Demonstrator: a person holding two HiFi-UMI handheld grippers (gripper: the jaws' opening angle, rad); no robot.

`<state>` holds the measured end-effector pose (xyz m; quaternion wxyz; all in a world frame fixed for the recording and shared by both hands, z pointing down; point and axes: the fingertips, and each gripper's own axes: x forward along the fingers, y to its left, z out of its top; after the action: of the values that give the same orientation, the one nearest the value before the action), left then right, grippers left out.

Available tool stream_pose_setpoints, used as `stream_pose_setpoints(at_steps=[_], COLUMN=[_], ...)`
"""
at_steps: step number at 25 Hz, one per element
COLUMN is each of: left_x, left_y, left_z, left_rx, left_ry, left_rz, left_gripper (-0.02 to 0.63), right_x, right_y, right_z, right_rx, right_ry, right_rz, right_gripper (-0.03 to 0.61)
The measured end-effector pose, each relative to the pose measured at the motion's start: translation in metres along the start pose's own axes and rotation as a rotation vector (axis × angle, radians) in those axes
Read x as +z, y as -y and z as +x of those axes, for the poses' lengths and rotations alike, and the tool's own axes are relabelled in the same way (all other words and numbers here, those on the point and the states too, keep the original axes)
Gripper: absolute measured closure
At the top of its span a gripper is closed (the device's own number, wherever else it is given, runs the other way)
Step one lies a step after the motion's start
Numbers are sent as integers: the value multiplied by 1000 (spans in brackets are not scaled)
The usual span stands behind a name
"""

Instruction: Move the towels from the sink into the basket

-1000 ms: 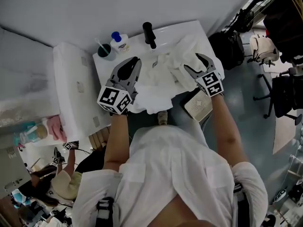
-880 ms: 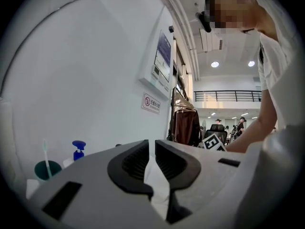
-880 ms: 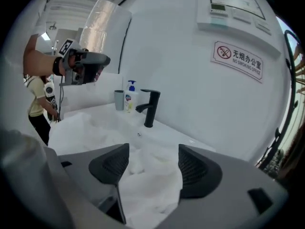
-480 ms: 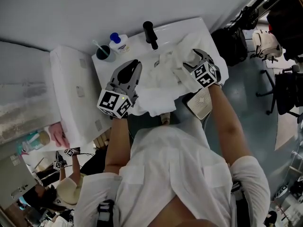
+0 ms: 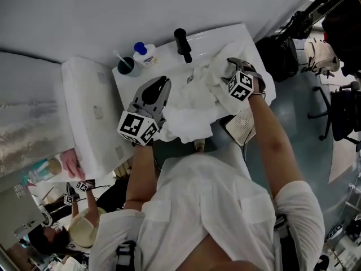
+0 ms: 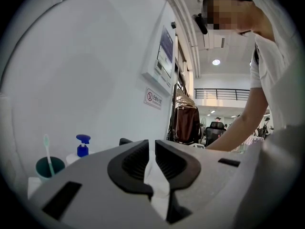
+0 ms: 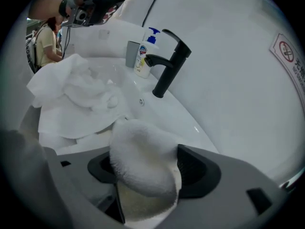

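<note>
Right gripper view: towel fold [image 7: 143, 161] between freshly opened jaws (unseen overhead)

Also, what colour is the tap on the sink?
The tap is black; the right gripper view shows it best.

Staged washroom corner inside a large open workspace, not a home. A white sink [image 5: 223, 34] with black tap [image 5: 181, 43], pump bottle [image 5: 144, 53] and toothbrush cup [image 5: 125, 66] stands against a plain wall bearing a prohibition notice [image 6: 153, 98]. Around it: an office chair [image 5: 337, 113], a bag [image 5: 277, 54], a clothes rail [image 6: 185, 122], a mezzanine railing [image 6: 222, 94] and a ceiling light [image 6: 216, 62].
</note>
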<state>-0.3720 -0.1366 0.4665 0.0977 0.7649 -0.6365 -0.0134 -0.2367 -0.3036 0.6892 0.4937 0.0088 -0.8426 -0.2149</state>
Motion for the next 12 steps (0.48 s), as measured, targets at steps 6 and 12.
stream_pose_setpoints(at_steps=[6,12], left_x=[-1,2], left_y=[-2,-2], left_z=[-1,-2], left_rx=[2,9], left_ry=[-8,-3], left_rz=[1,3], left_gripper=[568,568], right_x=[0,7], right_y=[-10,1], right_z=[11,-2], right_rx=[13,-23], right_ry=[-20,30], right_rz=[22,169], right_gripper=[424,494])
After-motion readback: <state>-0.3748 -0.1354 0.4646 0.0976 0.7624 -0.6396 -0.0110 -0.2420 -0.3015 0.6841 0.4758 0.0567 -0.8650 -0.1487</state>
